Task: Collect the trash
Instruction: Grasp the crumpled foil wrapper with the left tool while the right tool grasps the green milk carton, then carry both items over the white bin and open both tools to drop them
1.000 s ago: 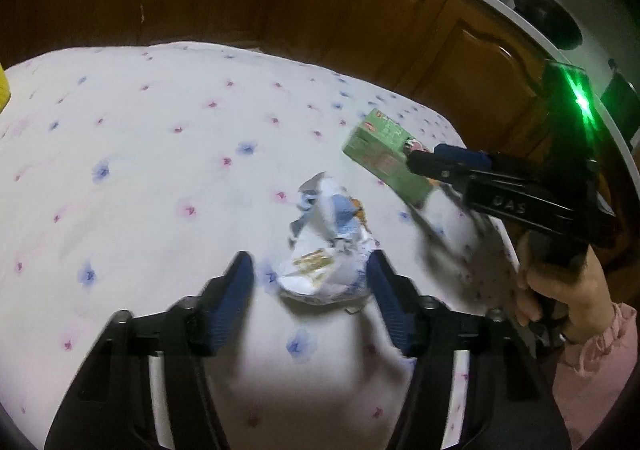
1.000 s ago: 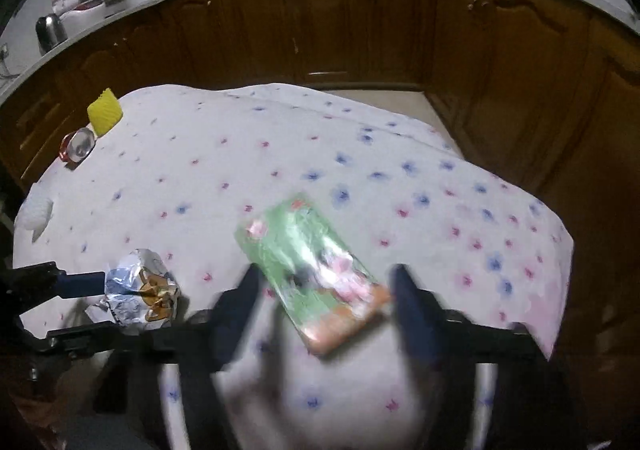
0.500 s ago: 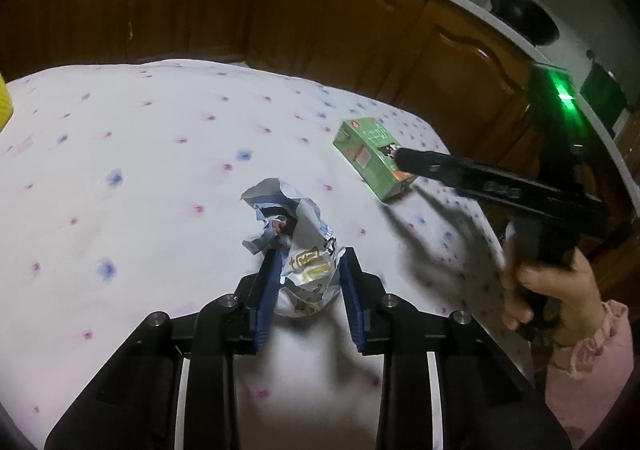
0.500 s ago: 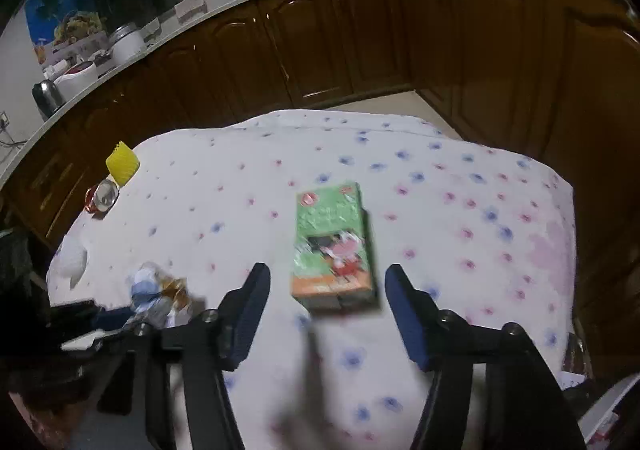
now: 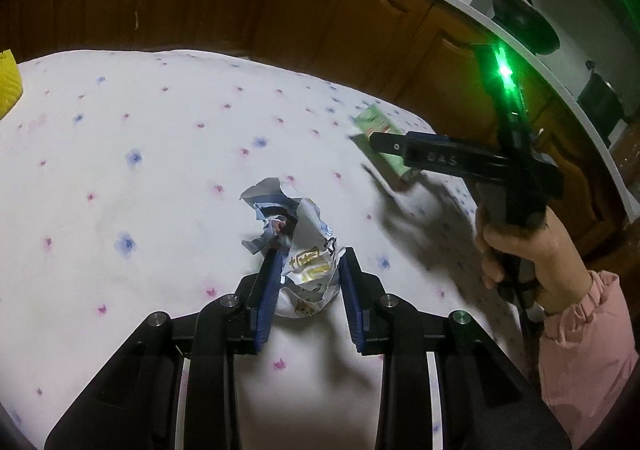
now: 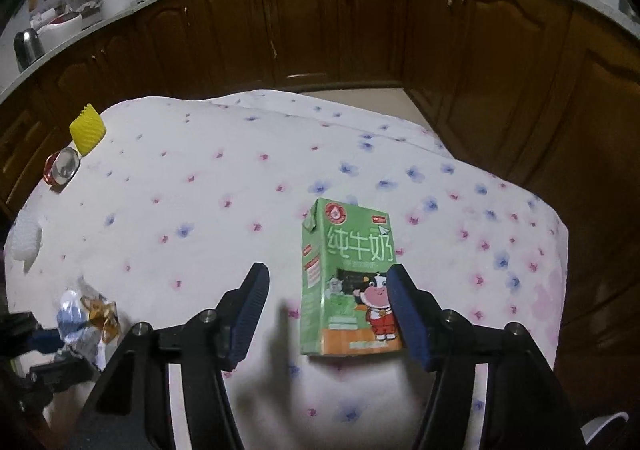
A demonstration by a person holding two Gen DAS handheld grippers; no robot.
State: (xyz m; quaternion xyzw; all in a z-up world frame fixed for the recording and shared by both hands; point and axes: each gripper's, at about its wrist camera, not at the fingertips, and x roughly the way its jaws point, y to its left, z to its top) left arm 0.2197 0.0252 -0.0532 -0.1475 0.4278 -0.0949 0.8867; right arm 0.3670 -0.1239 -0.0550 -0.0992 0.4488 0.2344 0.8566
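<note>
A crumpled foil snack wrapper (image 5: 280,201) sits on the flowered tablecloth (image 5: 140,177), and my left gripper (image 5: 312,254) is shut on its lower part, blue pads pressed into both sides. A green milk carton (image 6: 352,246) lies flat on the cloth. My right gripper (image 6: 327,270) stands open around its near half, the right pad close against the carton's edge and the left pad well apart from it. In the left wrist view the right gripper (image 5: 376,141) hovers over the carton (image 5: 376,125). The right wrist view shows the wrapper (image 6: 84,314) at far left.
A yellow ridged cup (image 6: 87,128), a tipped drink can (image 6: 62,166) and a white scrap (image 6: 24,242) lie at the table's far left. Dark wooden cabinets (image 6: 304,29) ring the table. A hand in a pink sleeve (image 5: 520,250) holds the right gripper.
My left gripper's jaws closed in from either side onto the wrapper. The right gripper's jaws widened and came forward around the carton, which now lies straight instead of askew.
</note>
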